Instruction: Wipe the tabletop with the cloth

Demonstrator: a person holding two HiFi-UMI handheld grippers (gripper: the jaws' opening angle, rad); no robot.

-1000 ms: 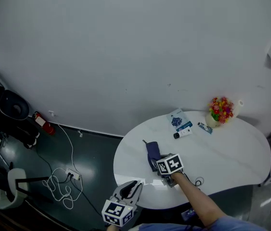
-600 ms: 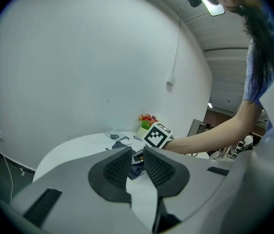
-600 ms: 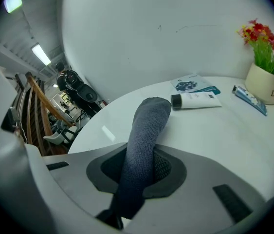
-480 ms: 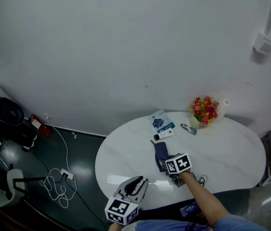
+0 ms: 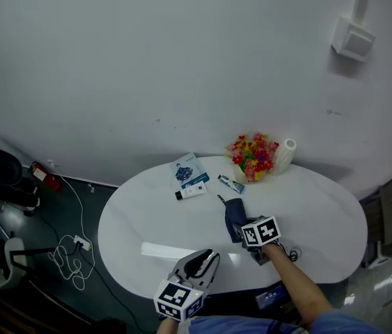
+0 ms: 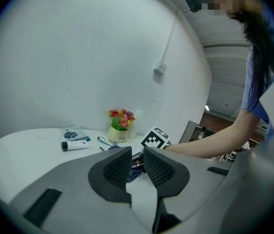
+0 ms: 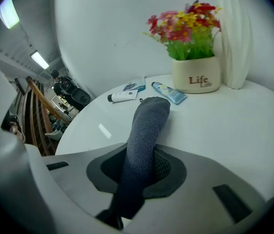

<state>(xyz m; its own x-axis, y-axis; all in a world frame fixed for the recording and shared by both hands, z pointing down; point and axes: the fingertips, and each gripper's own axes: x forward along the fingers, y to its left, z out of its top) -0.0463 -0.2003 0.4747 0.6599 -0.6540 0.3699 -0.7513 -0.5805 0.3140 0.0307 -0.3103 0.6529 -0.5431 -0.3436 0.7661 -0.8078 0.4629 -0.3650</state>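
Observation:
A dark blue cloth [image 5: 234, 216] lies in a long fold on the white oval table [image 5: 147, 214], right of centre. My right gripper [image 5: 245, 229] is shut on the cloth's near end, and the cloth [image 7: 144, 130] runs out between the pads toward a flower pot [image 7: 195, 74]. My left gripper [image 5: 209, 258] hovers at the table's front edge. Its jaws stand together, and the left gripper [image 6: 137, 161] holds nothing. It looks toward the right gripper's marker cube [image 6: 155, 139].
The flower pot [image 5: 253, 157] and a white ribbed vase [image 5: 285, 155] stand at the table's back edge. A small blue tube [image 5: 230, 184], a white tube [image 5: 192, 190] and a leaflet [image 5: 185, 169] lie to the pot's left. A thin cable [image 5: 289, 256] trails by my right forearm.
The right gripper has dragged the cloth rightward across the table, from left of the white tube to right of it. The head view has swung. The left gripper stays at the front edge.

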